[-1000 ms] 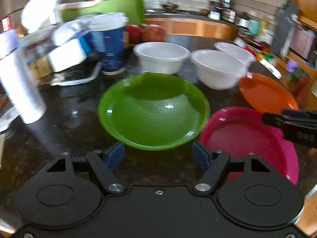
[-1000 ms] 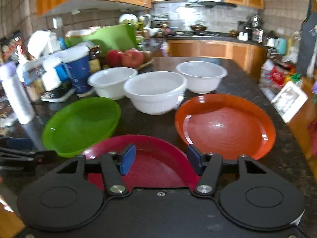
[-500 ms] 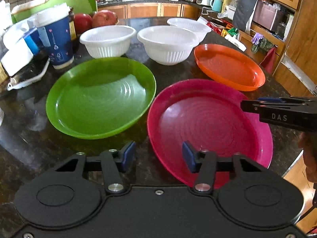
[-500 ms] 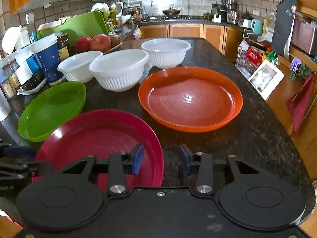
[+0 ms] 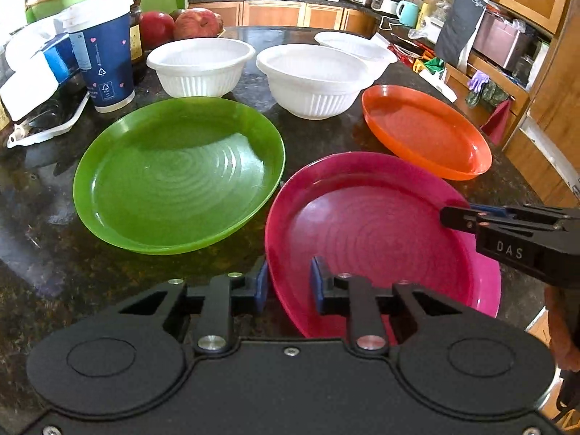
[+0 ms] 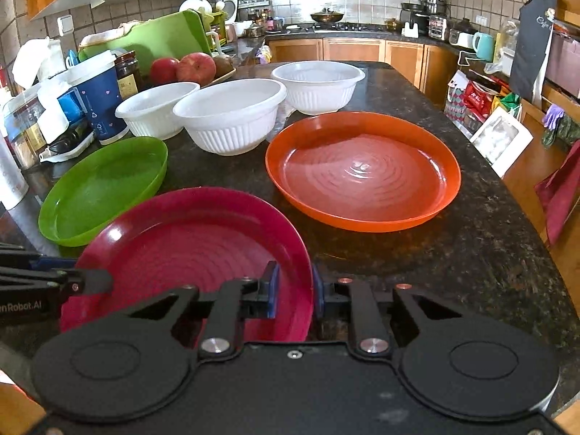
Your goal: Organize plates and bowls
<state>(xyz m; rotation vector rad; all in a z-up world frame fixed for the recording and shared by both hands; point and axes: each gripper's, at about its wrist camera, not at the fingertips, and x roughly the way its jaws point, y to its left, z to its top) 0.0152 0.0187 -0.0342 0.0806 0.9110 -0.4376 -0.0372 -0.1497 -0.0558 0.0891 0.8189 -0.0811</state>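
Note:
A pink plate lies on the dark counter, nearest to me. My left gripper straddles its left rim, jaws closing, blue pads against the rim. On the opposite rim my right gripper closes the same way, one pad inside the pink plate and one outside. Each gripper shows side-on in the other's view. A green plate sits to the left, an orange plate to the right. Three white bowls stand in a row behind them.
A blue paper cup, jars and packets crowd the counter's left side. Apples and a green cutting board sit behind the bowls. The counter edge curves off at the right, with shelves and a red cloth beyond.
Both grippers have sunk closer to the pink plate and their jaws have narrowed from wide open onto its rim. The left view swung from the green plate to the pink one.

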